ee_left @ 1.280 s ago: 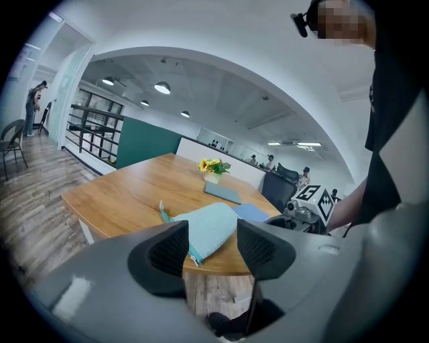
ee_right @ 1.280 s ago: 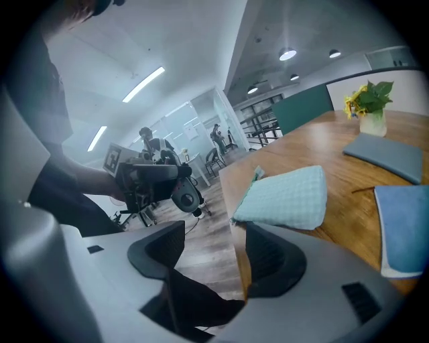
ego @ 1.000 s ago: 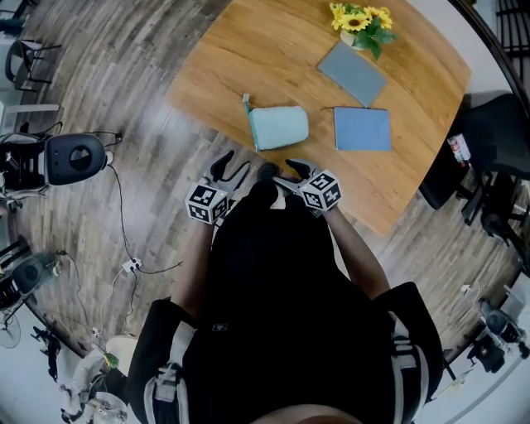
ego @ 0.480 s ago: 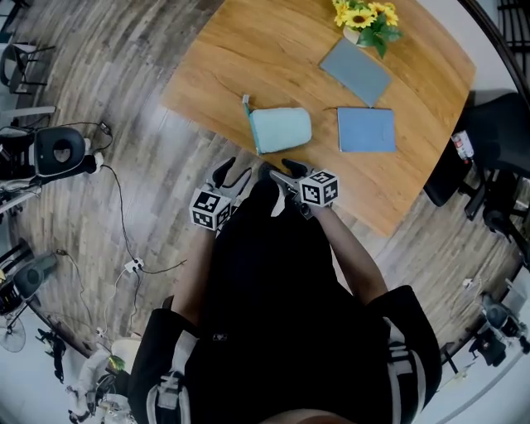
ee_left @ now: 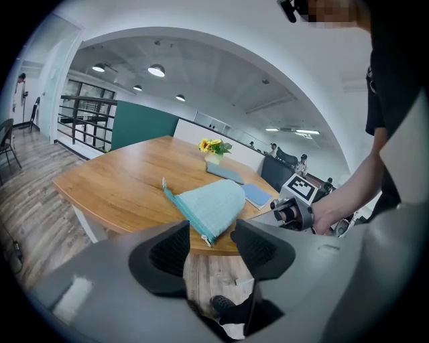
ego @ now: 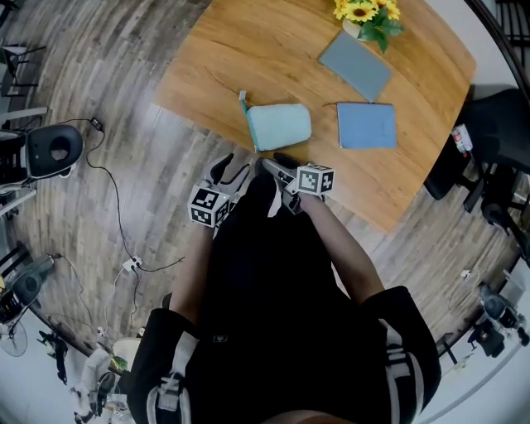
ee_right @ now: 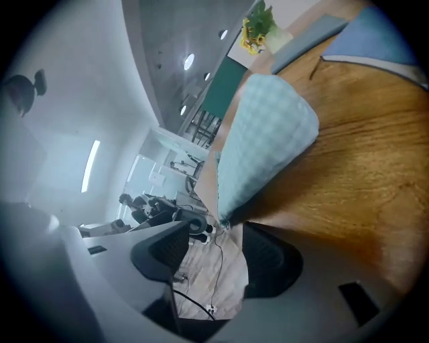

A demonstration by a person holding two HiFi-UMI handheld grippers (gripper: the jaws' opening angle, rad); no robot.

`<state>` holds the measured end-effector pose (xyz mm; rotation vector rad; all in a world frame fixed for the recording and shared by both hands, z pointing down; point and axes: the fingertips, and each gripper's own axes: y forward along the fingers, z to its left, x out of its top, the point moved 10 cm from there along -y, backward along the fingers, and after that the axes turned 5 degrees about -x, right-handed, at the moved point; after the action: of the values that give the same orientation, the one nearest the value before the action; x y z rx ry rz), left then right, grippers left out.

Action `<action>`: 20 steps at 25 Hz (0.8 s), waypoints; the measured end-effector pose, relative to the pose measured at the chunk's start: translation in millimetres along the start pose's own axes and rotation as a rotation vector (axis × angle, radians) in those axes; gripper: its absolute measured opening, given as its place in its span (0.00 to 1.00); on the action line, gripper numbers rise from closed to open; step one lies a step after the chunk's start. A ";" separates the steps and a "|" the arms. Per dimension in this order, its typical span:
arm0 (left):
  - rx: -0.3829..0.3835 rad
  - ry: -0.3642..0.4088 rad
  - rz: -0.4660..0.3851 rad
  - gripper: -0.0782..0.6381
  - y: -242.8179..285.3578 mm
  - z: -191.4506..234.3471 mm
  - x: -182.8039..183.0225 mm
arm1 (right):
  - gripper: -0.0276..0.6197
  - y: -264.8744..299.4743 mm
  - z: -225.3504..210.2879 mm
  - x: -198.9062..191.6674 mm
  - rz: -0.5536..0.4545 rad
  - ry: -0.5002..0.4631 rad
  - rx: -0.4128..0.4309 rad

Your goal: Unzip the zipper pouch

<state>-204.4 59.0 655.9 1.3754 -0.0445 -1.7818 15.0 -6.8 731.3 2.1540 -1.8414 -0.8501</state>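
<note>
**Approach to the zipper pouch point(ego: 280, 126), no contact made**

Lowest in the head view, the left gripper point(ego: 232, 171) is held over the floor point(ego: 124, 91), just off the desk point(ego: 224, 50) edge, with its jaws apart and nothing between them. Just right of it, the right gripper point(ego: 277, 161) is set at the desk's near edge. Its jaws are likewise apart and empty, though they have just been closing a little.

The pale teal pouch is found directly above both in the frame, near but untouched, and the right gripper is judged the nearer. Its zipper point(ego: 248, 124) is laid along the pouch's left side, running up and down the frame, so one end is pointed toward the grippers. In the left gripper view, what looks like the pull point(ee_left: 206, 240) is seen at that near end.

Farther up the wooden desk, a blue flat case point(ego: 364, 126), a grey flat case point(ego: 354, 66) and sunflowers point(ego: 364, 12) are placed. Beyond, plank flooring, cables point(ego: 116, 195) and a black chair point(ego: 497, 124) are seen.
</note>
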 end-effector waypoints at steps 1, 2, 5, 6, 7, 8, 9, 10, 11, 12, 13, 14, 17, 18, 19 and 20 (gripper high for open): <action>-0.001 0.000 0.001 0.41 -0.1 1.0 -0.3 | 0.42 1.7 -0.3 0.5 -0.007 0.017 0.000; -0.002 -0.001 0.002 0.41 -0.2 1.8 -0.9 | 0.41 3.3 -0.8 1.2 -0.014 0.033 0.002; -0.004 -0.006 0.005 0.41 0.4 3.5 -4.0 | 0.40 7.0 -2.7 4.5 -0.023 0.059 -0.006; -0.005 -0.008 0.006 0.41 0.7 4.0 -5.0 | 0.40 8.4 -3.0 6.0 -0.025 0.063 -0.007; -0.007 -0.009 0.007 0.41 1.0 4.7 -5.6 | 0.41 10.4 -2.4 7.5 -0.029 0.072 0.000; -0.010 -0.010 0.008 0.41 1.2 5.5 -5.8 | 0.41 12.8 -1.2 9.0 -0.033 0.085 0.011; -0.012 -0.011 0.008 0.41 1.0 6.2 -5.9 | 0.41 15.0 0.1 10.0 -0.034 0.096 0.019; -0.014 -0.012 0.010 0.41 0.5 6.7 -6.0 | 0.41 16.6 1.2 10.8 -0.034 0.105 0.020; -0.015 -0.013 0.011 0.41 -0.2 7.0 -6.2 | 0.41 17.8 1.9 11.4 -0.035 0.115 0.019; -0.016 -0.015 0.011 0.41 -0.7 7.3 -6.5 | 0.41 18.7 2.1 12.0 -0.039 0.128 0.020; -0.016 -0.015 0.012 0.41 -0.9 7.7 -6.9 | 0.41 19.5 1.9 12.8 -0.047 0.143 0.022; -0.017 -0.016 0.013 0.41 -1.1 8.3 -7.2 | 0.41 20.5 1.5 13.7 -0.057 0.159 0.026; -0.021 -0.018 0.017 0.41 -2.4 9.4 -9.0 | 0.37 24.4 -0.3 14.6 -0.087 0.209 0.031; -0.022 -0.019 0.019 0.41 -2.8 9.4 -10.1 | 0.34 25.2 -1.7 14.1 -0.096 0.227 0.029; -0.025 -0.019 0.021 0.41 -2.9 9.5 -11.3 | 0.29 25.5 -3.5 13.5 -0.105 0.244 0.025; -0.027 -0.019 0.022 0.41 -3.0 9.6 -12.2 | 0.22 25.2 -5.1 13.0 -0.114 0.259 0.022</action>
<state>-213.6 64.3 667.7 1.3345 -0.0452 -1.7712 -2.8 -25.8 743.8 2.2765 -1.6229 -0.5414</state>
